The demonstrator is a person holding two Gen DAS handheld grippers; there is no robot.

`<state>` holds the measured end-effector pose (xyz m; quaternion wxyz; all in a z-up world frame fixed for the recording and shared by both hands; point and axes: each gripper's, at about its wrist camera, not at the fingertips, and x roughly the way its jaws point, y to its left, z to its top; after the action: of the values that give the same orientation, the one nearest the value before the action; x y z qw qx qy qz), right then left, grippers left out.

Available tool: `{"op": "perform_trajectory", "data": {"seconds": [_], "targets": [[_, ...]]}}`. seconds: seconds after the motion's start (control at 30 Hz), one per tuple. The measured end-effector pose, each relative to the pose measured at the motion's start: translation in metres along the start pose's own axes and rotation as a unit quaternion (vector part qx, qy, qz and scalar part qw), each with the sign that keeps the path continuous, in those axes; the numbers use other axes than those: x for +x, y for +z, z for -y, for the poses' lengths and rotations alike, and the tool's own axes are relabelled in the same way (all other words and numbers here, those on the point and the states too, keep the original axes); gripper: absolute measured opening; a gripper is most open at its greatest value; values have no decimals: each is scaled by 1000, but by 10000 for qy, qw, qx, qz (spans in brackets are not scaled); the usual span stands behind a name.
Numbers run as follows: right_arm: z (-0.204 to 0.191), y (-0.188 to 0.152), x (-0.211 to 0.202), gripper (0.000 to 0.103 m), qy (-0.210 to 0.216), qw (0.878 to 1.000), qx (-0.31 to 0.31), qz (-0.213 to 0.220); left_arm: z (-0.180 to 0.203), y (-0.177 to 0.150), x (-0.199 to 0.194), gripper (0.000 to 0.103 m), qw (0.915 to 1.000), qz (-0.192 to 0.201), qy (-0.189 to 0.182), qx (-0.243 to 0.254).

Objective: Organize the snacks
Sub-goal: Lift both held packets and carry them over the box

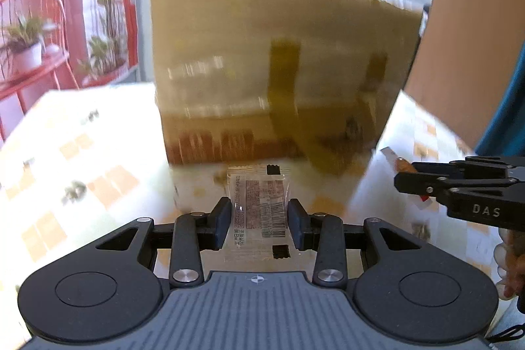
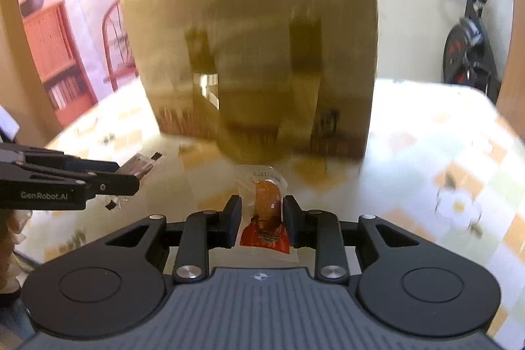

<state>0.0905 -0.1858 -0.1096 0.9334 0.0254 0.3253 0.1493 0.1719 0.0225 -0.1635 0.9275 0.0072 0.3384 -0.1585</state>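
Two hand-held grippers hover over a glossy table (image 2: 426,127) with a pale cloth of orange and yellow squares. Each holds one small snack packet.

The left gripper (image 1: 259,220) is closed on a clear plastic snack packet (image 1: 259,209). The packet is flat and see-through, with a white printed label of small text and a barcode, and a small black square notch at its far edge and another at its near edge. The dark pads press its two long sides, and the packet sticks out toward the far side. In the right wrist view the same packet (image 2: 141,168) shows a brownish filling where it juts beyond the fingertips.

The right gripper (image 2: 261,217) is clamped narrowly on an orange snack packet (image 2: 265,215). It is a clear wrapper with a crimped white far end, holding a glossy orange-brown piece; the near part is printed red-orange. In the left wrist view this packet (image 1: 402,164) shows as a clear strip with an orange patch at the gripper's tip.

Just beyond both packets stands a large brown cardboard box (image 1: 279,71), blurred, with darker tape strips down its near face. A hand (image 1: 510,264) grips the right tool's handle.
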Motion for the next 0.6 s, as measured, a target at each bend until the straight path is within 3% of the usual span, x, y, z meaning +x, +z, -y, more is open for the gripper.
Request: {"op": "perform_trajectory", "data": {"seconds": [0.37,0.6], "targets": [[0,98,-44,29,86,9901,-318,1368,-17,108,-49,39,9909,1339,-100,96],[3,150,-36,29,-38,9836,-524,1727,-9,162,-32,40,9856,1686,-75,100]]}}
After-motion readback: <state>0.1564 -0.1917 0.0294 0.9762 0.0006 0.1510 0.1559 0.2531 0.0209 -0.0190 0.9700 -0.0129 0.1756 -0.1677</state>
